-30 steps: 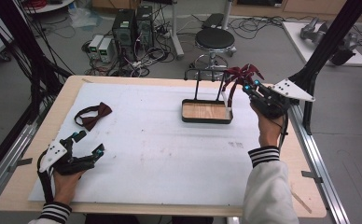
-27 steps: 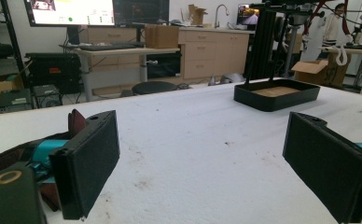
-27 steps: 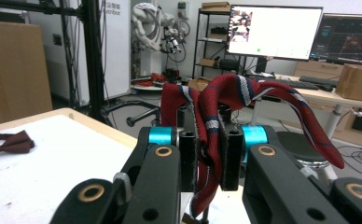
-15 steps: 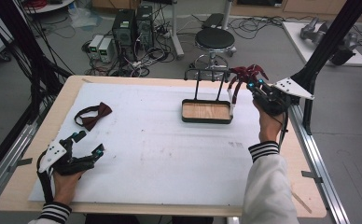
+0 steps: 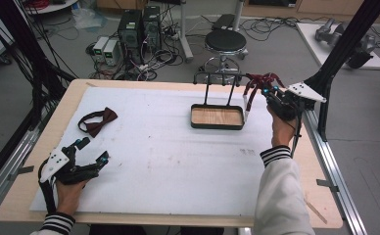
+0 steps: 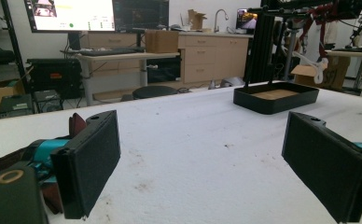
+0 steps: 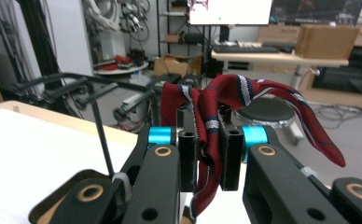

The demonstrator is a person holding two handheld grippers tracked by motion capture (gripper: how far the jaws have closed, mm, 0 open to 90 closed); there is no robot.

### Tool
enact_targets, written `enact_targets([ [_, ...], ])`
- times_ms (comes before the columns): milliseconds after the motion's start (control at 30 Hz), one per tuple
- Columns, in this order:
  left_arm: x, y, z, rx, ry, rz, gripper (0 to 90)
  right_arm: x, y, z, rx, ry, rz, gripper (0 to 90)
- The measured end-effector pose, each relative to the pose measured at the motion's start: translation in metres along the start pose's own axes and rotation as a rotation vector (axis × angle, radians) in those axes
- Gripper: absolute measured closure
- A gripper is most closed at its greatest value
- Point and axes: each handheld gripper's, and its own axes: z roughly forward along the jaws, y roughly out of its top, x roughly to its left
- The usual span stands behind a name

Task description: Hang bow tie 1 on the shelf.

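A dark red striped necktie (image 7: 226, 100) is pinched between the jaws of my right gripper (image 7: 205, 140), bunched and draping over both sides. In the high view that right gripper (image 5: 271, 93) is raised at the table's far right, with the necktie (image 5: 259, 83) hanging beside a black rack (image 5: 217, 78) that stands on a wood-floored black tray (image 5: 216, 117). A dark red bow tie (image 5: 97, 121) lies at the left of the white mat. My left gripper (image 5: 87, 152) rests near the front left corner, open, its pads (image 6: 90, 163) wide apart over bare mat.
The tray (image 6: 276, 97) and its rack post stand ahead of the left gripper. A round stool (image 5: 225, 41), computer boxes and cables lie on the floor beyond the table. Black frame posts rise at the table's left and right sides.
The right gripper with the necktie has shifted slightly toward the rack's top bar. The left gripper has stayed put.
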Motion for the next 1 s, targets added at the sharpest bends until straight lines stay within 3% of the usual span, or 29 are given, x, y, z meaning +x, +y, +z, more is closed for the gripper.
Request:
enact_targets([
  [267, 0.0, 0.0, 0.0, -0.005, 0.002, 0.0, 12.0, -0.005, -0.007, 0.005, 0.07, -0.013, 0.012, 81.2],
  [767, 0.0, 0.0, -0.001, -0.009, 0.001, 0.003, 12.0, -0.008, -0.032, 0.014, 0.191, 0.0, 0.041, 81.1],
  [1000, -0.001, 0.0, -0.001, -0.01, 0.001, 0.005, 12.0, -0.006, -0.041, 0.018, 0.227, 0.018, 0.032, 81.0],
])
